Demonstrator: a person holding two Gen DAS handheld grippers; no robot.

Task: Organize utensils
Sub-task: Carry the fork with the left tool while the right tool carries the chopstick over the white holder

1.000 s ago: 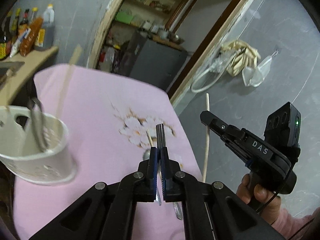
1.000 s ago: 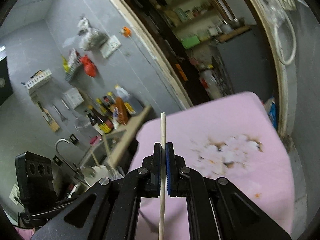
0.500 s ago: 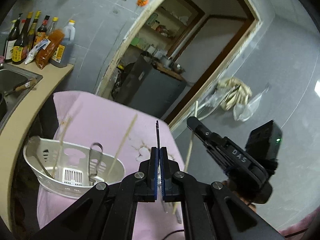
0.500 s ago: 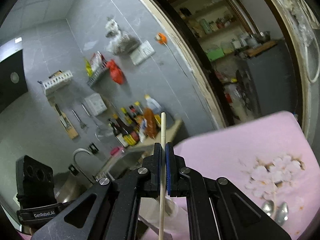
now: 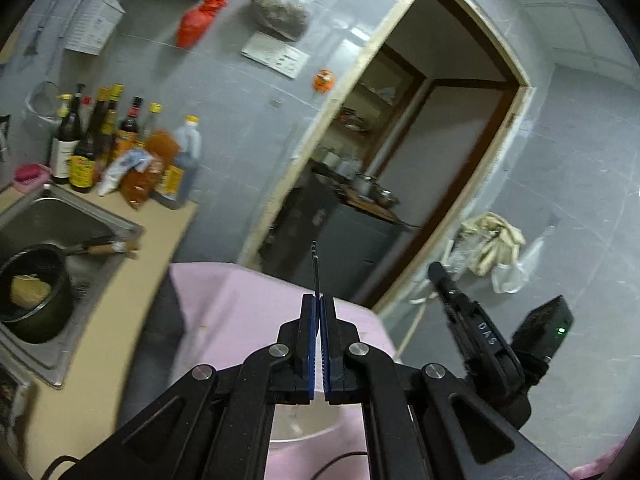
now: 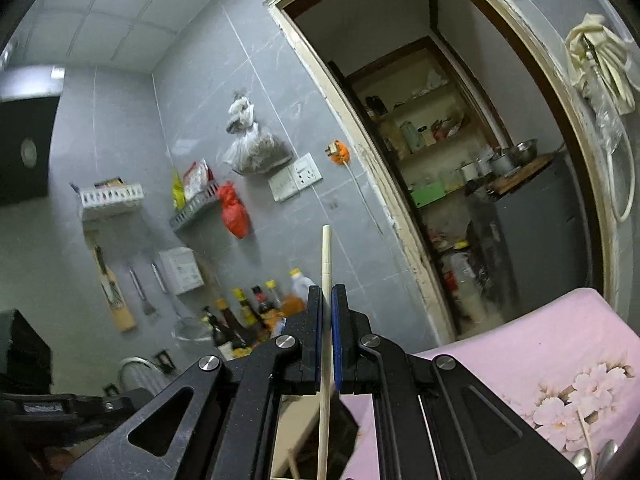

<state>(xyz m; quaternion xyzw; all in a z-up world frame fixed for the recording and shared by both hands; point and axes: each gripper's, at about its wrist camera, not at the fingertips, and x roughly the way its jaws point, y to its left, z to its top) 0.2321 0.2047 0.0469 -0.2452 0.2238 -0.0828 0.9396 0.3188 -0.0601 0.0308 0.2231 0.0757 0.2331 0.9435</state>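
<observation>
Left gripper (image 5: 319, 300) clamped on a thin dark metal utensil handle (image 5: 315, 268), seen edge-on, sticking up past the blue pads (image 5: 307, 332); which utensil it belongs to can't be told. Below the jaws, rim of a white plastic utensil basket (image 5: 304, 436) sitting on the pink floral cloth tabletop (image 5: 248, 300). Right gripper (image 6: 327, 292) clamped on a pale wooden chopstick (image 6: 326, 256), held roughly upright, running through the jaws and down out of frame. Right gripper body also visible in left view, to the right of the tabletop, chopstick's lower end hanging beneath it. Near the lower right edge of the right view: two metal spoon bowls (image 6: 596, 454) and another thin chopstick (image 6: 585, 432) lying on the cloth. Further out: steel sink (image 5: 80, 216) with a dark saucepan (image 5: 34, 292) in it, sauce bottles (image 5: 116, 144) on the counter, open doorway (image 6: 460, 152) to a pantry behind the tabletop.
</observation>
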